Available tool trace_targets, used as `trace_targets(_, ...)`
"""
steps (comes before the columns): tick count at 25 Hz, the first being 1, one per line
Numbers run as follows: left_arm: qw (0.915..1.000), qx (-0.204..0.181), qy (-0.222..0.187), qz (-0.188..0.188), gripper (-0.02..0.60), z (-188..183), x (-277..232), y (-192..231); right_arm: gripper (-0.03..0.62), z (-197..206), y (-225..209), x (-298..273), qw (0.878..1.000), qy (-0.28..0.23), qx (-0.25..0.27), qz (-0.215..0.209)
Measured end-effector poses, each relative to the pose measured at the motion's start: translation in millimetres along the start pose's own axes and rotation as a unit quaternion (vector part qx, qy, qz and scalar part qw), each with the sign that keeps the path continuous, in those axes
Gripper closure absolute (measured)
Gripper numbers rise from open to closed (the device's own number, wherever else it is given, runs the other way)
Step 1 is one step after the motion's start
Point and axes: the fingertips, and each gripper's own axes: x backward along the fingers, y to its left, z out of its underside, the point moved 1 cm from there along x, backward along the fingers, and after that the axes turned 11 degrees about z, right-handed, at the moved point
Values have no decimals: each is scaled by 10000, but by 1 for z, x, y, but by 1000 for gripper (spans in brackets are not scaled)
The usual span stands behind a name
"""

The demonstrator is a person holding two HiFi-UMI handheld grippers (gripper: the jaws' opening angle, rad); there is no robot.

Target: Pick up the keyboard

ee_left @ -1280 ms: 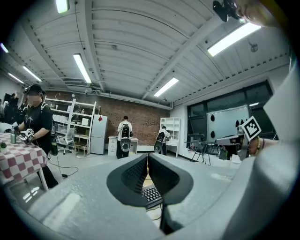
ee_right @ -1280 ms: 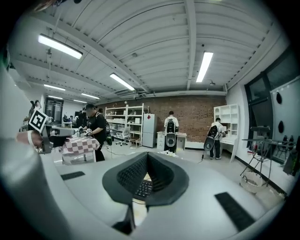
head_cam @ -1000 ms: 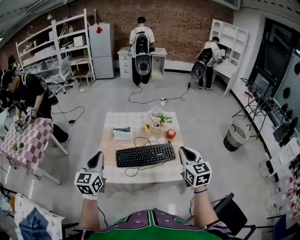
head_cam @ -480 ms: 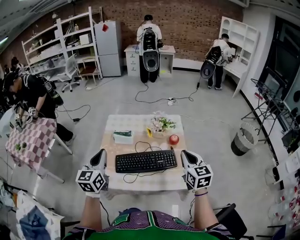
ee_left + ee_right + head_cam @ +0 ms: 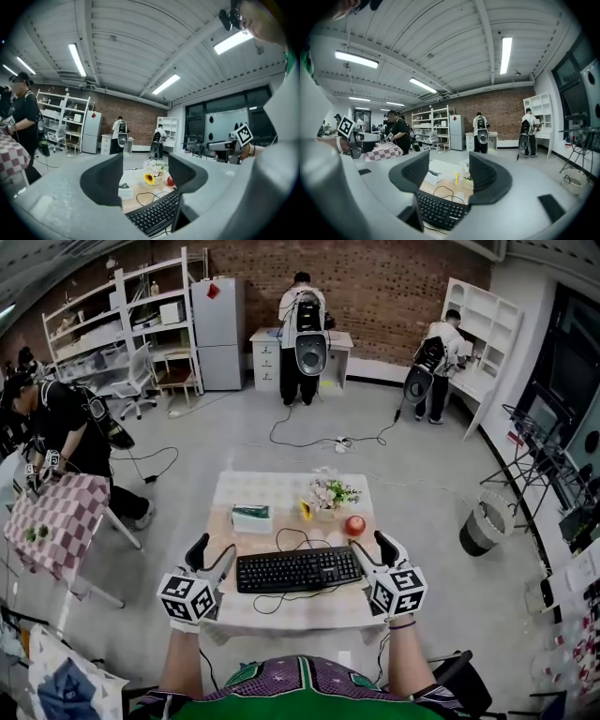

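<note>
A black keyboard (image 5: 298, 570) lies across the near part of a small beige table (image 5: 272, 488), and its cable (image 5: 291, 540) curls behind it. My left gripper (image 5: 211, 557) is at the keyboard's left end and my right gripper (image 5: 373, 552) at its right end, both near table height. Both pairs of jaws have just been opening and stand apart. In the left gripper view the keyboard (image 5: 152, 215) shows low between the left gripper's (image 5: 145, 176) jaws, untouched. The right gripper view has the keyboard (image 5: 438, 211) below the right gripper's (image 5: 449, 174) gap. Neither gripper presses on anything.
Behind the keyboard on the table are a tissue box (image 5: 251, 517), a sunflower (image 5: 306, 510), a flower pot (image 5: 328, 495) and a red apple (image 5: 354, 525). A checkered table (image 5: 52, 521) with a person stands to the left, a bin (image 5: 483, 521) to the right. More people work at the back wall.
Both grippers have moved forward to the keyboard's two ends. Their jaws, together in the earlier frames, now stand apart.
</note>
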Motion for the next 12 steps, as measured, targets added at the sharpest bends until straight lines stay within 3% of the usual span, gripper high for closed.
trace_targets(1,10000,41,-30,76,285,2,-1,1,322,0,5,-2,10000,4,-11,-51)
trace_targets(3,9999,84,-52,26,274,6,-1,9,292,3,12,-6,10000,49,35,-57)
trace_targets(12,9989,150,439,-74,275,40,-3,36,289,28,13,-17,9984,431,-9,372)
